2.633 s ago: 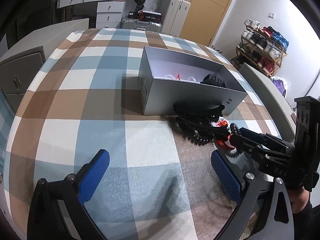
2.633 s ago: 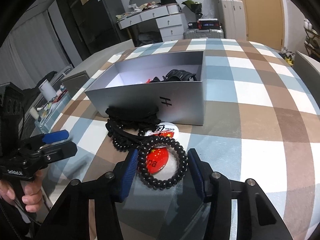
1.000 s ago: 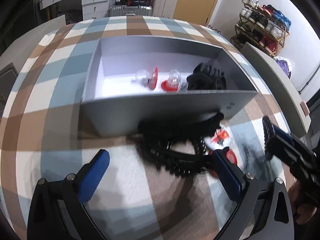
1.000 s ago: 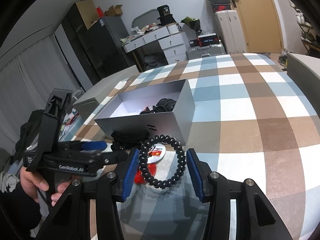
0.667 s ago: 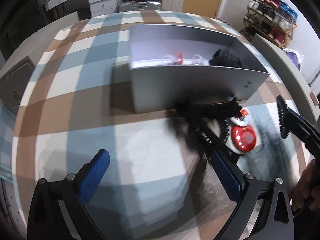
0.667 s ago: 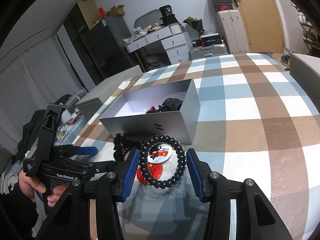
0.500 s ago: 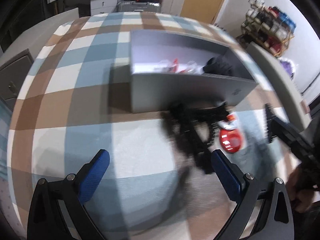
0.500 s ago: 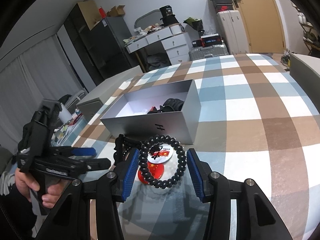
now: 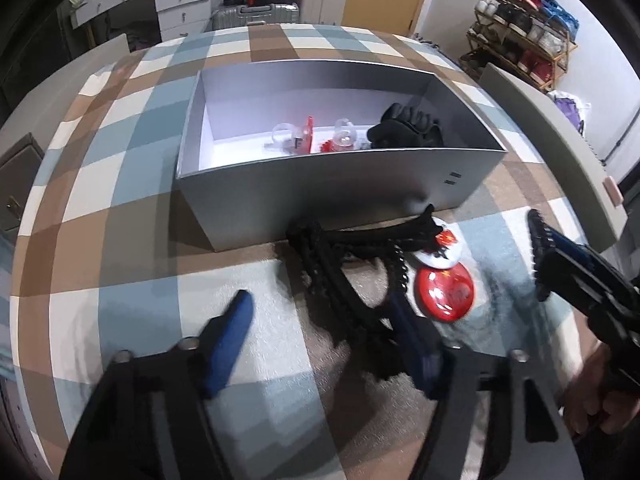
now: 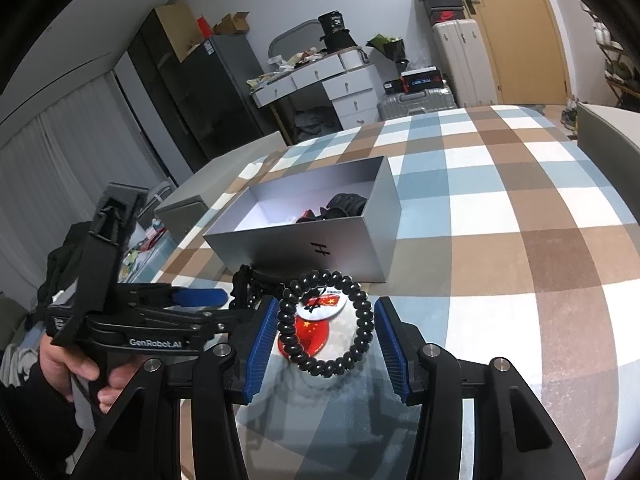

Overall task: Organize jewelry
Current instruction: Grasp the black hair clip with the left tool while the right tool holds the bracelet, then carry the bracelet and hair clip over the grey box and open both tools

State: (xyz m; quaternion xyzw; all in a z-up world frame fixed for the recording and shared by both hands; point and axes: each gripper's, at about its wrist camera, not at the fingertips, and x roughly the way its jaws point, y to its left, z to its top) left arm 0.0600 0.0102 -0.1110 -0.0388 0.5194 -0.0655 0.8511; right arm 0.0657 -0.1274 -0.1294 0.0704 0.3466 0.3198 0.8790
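Observation:
A grey open box [image 9: 332,176] [image 10: 320,240] stands on the checked tablecloth and holds red and clear trinkets [image 9: 308,142] and a black hair tie [image 9: 408,130]. In front of it lie black beaded strands [image 9: 344,280] and two red badges [image 9: 444,292] [image 10: 308,332]. My left gripper [image 9: 320,328] is open low over the strands, its right finger among them. My right gripper [image 10: 326,336] is shut on a black coiled bracelet [image 10: 328,320] and holds it above the badges. The right gripper also shows in the left wrist view [image 9: 568,268].
The left gripper's body [image 10: 132,320] and the hand on it fill the right wrist view's left side. Grey cabinets [image 9: 552,148] flank the table. Drawers [image 10: 344,92], suitcases and a shoe rack [image 9: 524,52] stand behind.
My left gripper has moved forward and down onto the black strands, and its fingers have drawn closer together. My right gripper has stayed raised with the bracelet.

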